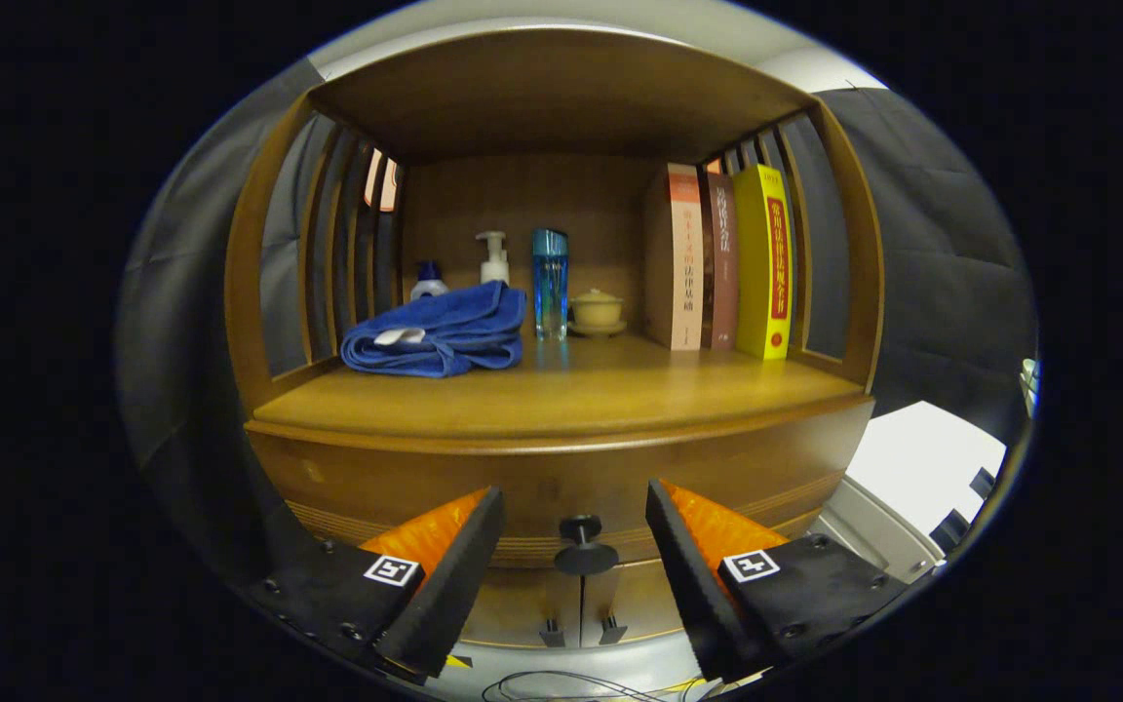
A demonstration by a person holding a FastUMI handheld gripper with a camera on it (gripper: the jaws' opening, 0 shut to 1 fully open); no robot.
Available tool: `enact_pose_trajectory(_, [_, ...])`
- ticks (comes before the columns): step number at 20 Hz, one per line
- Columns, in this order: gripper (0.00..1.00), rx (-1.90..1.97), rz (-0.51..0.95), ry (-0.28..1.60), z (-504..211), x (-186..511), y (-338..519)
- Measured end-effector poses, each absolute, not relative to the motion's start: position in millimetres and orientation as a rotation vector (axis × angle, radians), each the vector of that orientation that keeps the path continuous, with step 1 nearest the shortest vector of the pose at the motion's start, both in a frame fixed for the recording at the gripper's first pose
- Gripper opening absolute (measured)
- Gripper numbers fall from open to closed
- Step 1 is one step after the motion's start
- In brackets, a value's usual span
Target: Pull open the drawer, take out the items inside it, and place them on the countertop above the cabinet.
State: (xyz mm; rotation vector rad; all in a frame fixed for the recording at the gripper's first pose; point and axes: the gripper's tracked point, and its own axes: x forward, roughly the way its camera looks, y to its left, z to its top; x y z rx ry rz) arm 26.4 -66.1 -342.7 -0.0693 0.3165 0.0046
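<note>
My hand-held gripper [575, 546] stands apart around the drawer knob [581, 544]; if I close off-centre, the fingers may slip off.

Counts of items on a wooden cabinet's counter.
Three upright books [717, 258], one folded blue towel [440, 331], one pump bottle [494, 258], one tall blue bottle [550, 283], one small blue-capped bottle [428, 281], one lidded cup [597, 310]. One drawer knob [581, 544] below, between the parted fingers of one gripper [576, 512].
</note>
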Motion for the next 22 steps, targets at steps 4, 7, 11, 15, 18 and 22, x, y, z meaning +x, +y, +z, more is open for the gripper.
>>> enact_pose_trajectory(4, [0.97, -0.111, -0.02, 0.355, -365.8, 29.3, -77.8])
enact_pose_trajectory(7, [0.86, -0.108, -0.016, 0.394, -383.0, 26.5, -77.2])
enact_pose_trajectory(11, [0.67, -0.083, -0.021, 0.42, -395.5, 29.7, -77.7])
enact_pose_trajectory(15, [0.56, -0.077, -0.027, 0.426, -398.1, 32.8, -78.7])
enact_pose_trajectory(18, [0.53, -0.078, -0.017, 0.424, -399.3, 33.2, -77.8])
enact_pose_trajectory(22, [0.5, -0.097, -0.02, 0.439, -400.6, 31.4, -78.1])
